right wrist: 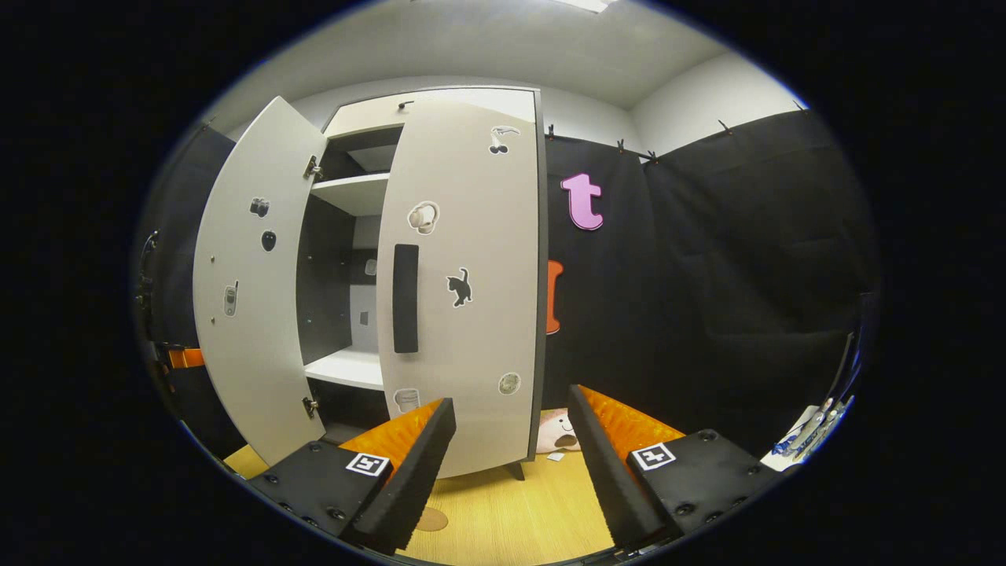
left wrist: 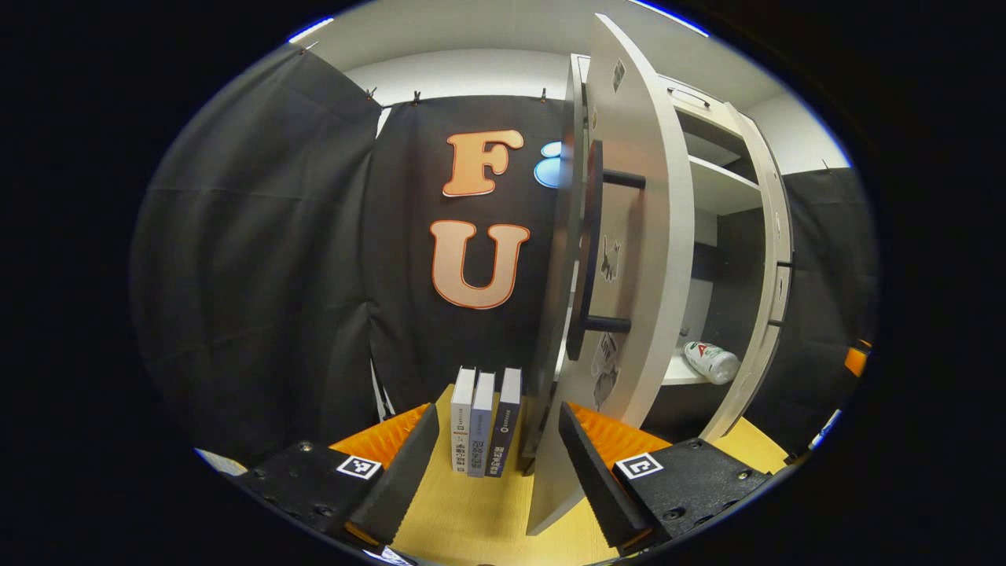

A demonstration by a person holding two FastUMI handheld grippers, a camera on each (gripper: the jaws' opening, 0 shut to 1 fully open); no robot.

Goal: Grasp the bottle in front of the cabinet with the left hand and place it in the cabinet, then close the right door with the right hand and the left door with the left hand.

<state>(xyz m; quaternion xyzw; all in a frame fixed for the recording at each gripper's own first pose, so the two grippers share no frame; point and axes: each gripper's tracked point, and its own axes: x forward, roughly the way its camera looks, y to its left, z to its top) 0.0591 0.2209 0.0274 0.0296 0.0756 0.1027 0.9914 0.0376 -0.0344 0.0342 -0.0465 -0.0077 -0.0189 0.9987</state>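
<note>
The white cabinet [right wrist: 440, 106] stands on the wooden table. The bottle [left wrist: 711, 362], clear with a white label, lies on its side on the lower shelf [left wrist: 680, 373] inside. The left door [left wrist: 640, 236] stands wide open, its black handle [left wrist: 588, 251] facing me. My left gripper [left wrist: 499, 464] is open, and the door's lower corner shows between its fingers. The right door [right wrist: 464, 291], with a black handle [right wrist: 405, 297], covers the cabinet's right half, close to shut. My right gripper [right wrist: 511, 464] is open just in front of that door, holding nothing.
Three books [left wrist: 483, 420] stand upright on the table [left wrist: 471, 519] left of the open left door. A small plush toy [right wrist: 556, 432] lies by the cabinet's right foot. Black cloth walls close in both sides.
</note>
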